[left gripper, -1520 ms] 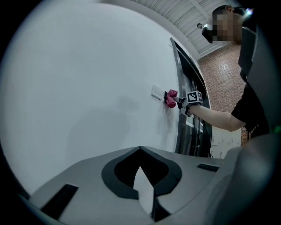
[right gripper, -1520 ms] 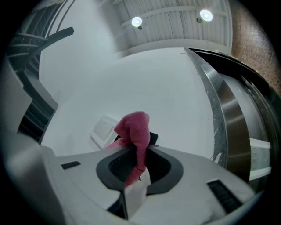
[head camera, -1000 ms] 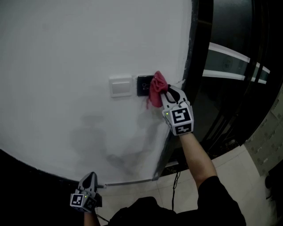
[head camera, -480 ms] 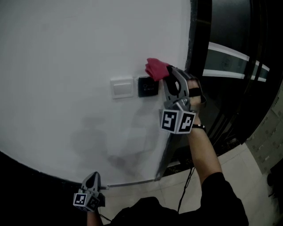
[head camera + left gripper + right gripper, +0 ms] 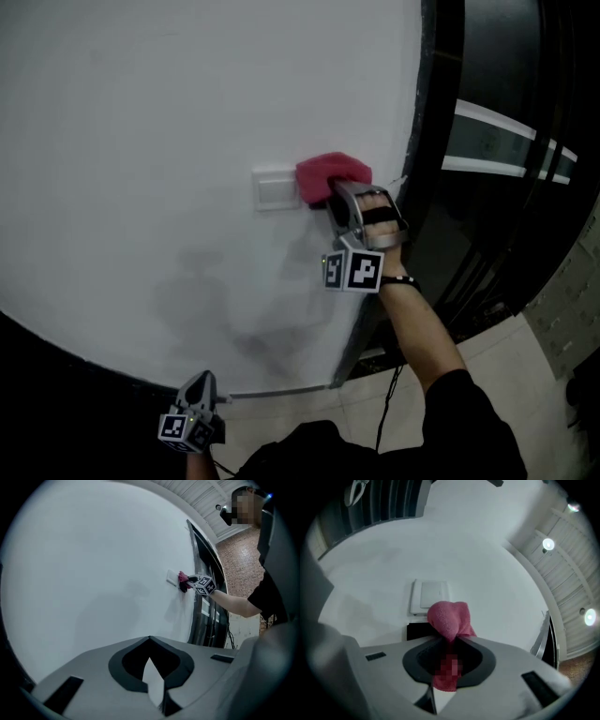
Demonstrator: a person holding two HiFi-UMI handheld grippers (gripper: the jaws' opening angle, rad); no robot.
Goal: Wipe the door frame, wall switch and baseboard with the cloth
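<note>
A red cloth (image 5: 333,174) is bunched in my right gripper (image 5: 336,194), which is shut on it and presses it to the white wall. The cloth covers most of a black switch panel (image 5: 419,631). A white wall switch (image 5: 276,190) sits just left of it, apart from the cloth. In the right gripper view the cloth (image 5: 449,617) bulges out past the jaws, below the white switch (image 5: 430,596). The black door frame (image 5: 429,141) runs up the wall's right edge. My left gripper (image 5: 197,386) hangs low by the dark baseboard (image 5: 66,375), shut and holding nothing.
Right of the door frame is a dark glazed door (image 5: 506,169) with a pale strip across it. Tiled floor (image 5: 525,375) shows at lower right. A cable (image 5: 382,431) trails down by my right arm. In the left gripper view the wall (image 5: 93,573) fills the picture.
The right gripper has swung the cloth from above the black panel down and left onto it, which now hides most of the panel. The left gripper has hardly moved.
</note>
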